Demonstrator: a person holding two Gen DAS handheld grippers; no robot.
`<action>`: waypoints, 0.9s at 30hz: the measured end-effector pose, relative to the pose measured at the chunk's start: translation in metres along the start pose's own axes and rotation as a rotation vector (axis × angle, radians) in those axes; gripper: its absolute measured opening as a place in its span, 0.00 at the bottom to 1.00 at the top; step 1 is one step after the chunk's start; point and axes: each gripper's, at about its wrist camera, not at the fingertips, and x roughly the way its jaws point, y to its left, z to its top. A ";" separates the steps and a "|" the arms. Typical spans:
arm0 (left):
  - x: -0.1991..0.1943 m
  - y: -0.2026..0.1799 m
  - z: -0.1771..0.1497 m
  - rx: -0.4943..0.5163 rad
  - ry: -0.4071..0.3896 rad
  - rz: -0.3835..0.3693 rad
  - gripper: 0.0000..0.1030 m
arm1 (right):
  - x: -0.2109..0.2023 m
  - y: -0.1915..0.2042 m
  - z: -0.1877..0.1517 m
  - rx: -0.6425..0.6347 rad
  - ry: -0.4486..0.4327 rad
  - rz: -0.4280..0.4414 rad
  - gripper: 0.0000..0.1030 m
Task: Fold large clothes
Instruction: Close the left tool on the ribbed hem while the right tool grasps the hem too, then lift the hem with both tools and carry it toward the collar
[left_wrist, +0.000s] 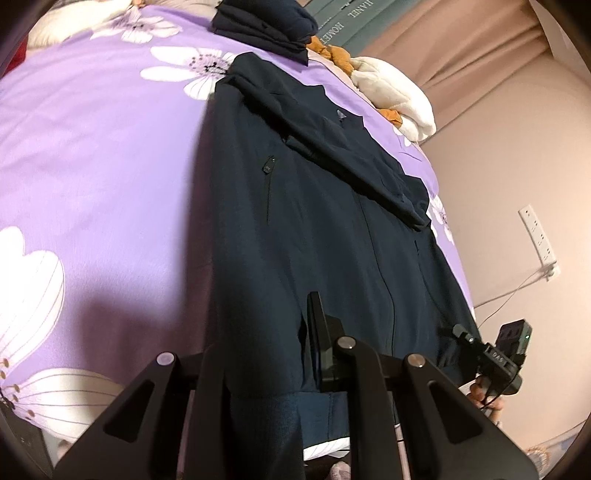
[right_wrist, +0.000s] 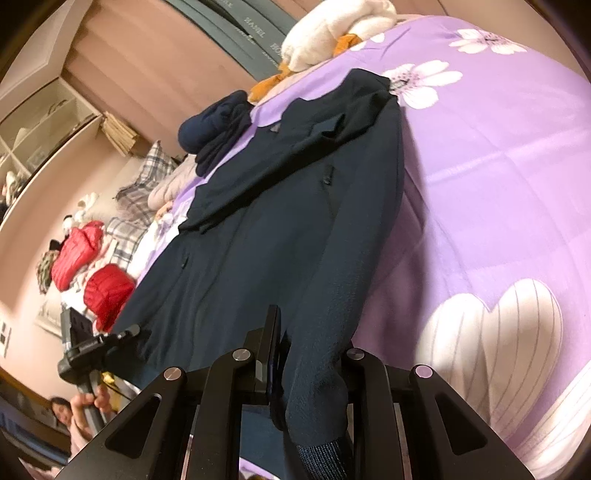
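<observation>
A dark navy zip jacket (left_wrist: 332, 221) lies front up on a purple flowered bedspread (left_wrist: 110, 166), one sleeve folded across its chest. My left gripper (left_wrist: 291, 350) is shut on the jacket's hem on the left side; one finger (left_wrist: 317, 332) shows, the other is under cloth. In the right wrist view the jacket (right_wrist: 277, 221) lies the same way, and my right gripper (right_wrist: 295, 362) is shut on the hem and the hanging sleeve cuff (right_wrist: 321, 424). Each gripper shows in the other's view, the right one (left_wrist: 465, 334) and the left one (right_wrist: 125, 334).
A pile of folded dark clothes (left_wrist: 266, 26) lies beyond the collar. A white and orange plush toy (left_wrist: 391, 88) lies at the bed's far edge. Red clothes (right_wrist: 107, 291) and plaid bedding (right_wrist: 147, 177) lie to the left. A power strip (left_wrist: 537, 236) hangs on the wall.
</observation>
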 end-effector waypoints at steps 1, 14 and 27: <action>0.000 -0.002 0.000 0.010 -0.001 0.007 0.14 | 0.000 0.002 0.001 -0.005 -0.001 0.004 0.20; 0.000 -0.019 0.000 0.076 -0.015 0.056 0.12 | 0.000 0.004 0.003 -0.019 -0.013 0.032 0.17; -0.001 -0.028 -0.004 0.110 -0.033 0.095 0.11 | -0.001 0.004 0.002 -0.018 -0.027 0.020 0.14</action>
